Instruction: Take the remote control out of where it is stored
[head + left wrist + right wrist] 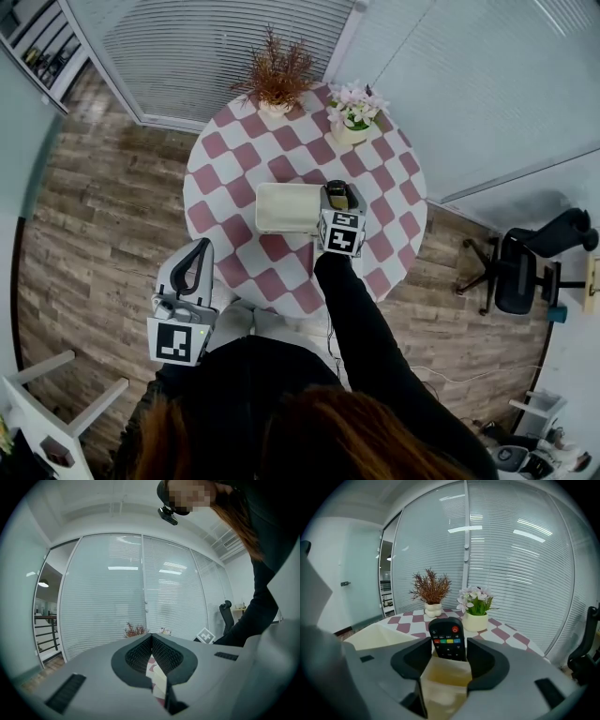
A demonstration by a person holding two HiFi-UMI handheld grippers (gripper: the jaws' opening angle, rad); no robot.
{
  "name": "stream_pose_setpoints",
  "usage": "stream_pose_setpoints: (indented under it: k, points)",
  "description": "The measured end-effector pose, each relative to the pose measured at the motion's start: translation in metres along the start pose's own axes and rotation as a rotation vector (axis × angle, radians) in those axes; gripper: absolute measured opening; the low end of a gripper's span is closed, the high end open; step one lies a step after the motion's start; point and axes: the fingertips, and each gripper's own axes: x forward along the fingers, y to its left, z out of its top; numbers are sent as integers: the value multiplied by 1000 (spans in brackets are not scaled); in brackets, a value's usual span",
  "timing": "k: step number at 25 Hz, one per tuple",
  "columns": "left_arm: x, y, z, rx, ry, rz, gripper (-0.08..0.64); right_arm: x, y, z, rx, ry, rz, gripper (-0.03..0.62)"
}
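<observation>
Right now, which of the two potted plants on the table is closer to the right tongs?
The pot of white and pink flowers is nearer the right tongs; the reddish-brown dried plant stands farther back.

The left claw (pixel 195 258) hangs at the near left, just off the tabletop (pixel 234 155), roughly level, its jaws closed together on nothing. The black-sleeved right arm (pixel 361 328) reaches over the tabletop. The right claw (pixel 449 649) tilts downward, jaws spread wide.

no readable text anywhere; print on remote control (pixel 447 638) buttons too small to make out.
</observation>
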Motion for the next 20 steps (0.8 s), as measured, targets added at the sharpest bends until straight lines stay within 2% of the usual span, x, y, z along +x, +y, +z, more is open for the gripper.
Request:
stream_pose_setpoints:
  k: [10, 20]
  points:
    - [0, -2, 0, 3, 1, -1, 6, -8, -3, 10, -35, -50, 0, 210]
    - [5, -8, 2, -3, -13, -30, 6, -43, -15, 61, -3, -198, -17, 206]
